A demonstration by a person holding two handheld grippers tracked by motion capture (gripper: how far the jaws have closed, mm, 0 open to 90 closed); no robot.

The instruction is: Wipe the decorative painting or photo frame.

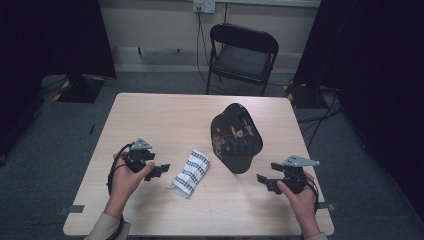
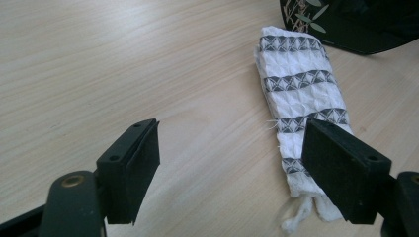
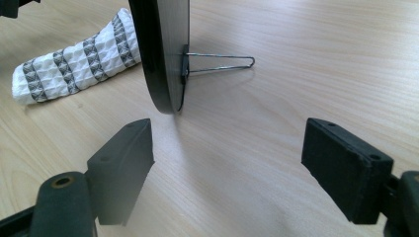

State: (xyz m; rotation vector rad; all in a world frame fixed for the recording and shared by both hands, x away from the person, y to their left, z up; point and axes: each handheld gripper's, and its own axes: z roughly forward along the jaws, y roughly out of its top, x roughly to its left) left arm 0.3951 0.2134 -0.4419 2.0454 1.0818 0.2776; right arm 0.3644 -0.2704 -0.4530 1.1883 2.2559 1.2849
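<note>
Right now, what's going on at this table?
A person sits at a wooden table with a two-jaw gripper in each hand. The left gripper is open, pointed at a folded white cloth with dark patterned stripes. The right gripper is open too, holding nothing, aimed at a black decorated oval plaque propped upright on a wire stand. Neither gripper touches anything.
</note>
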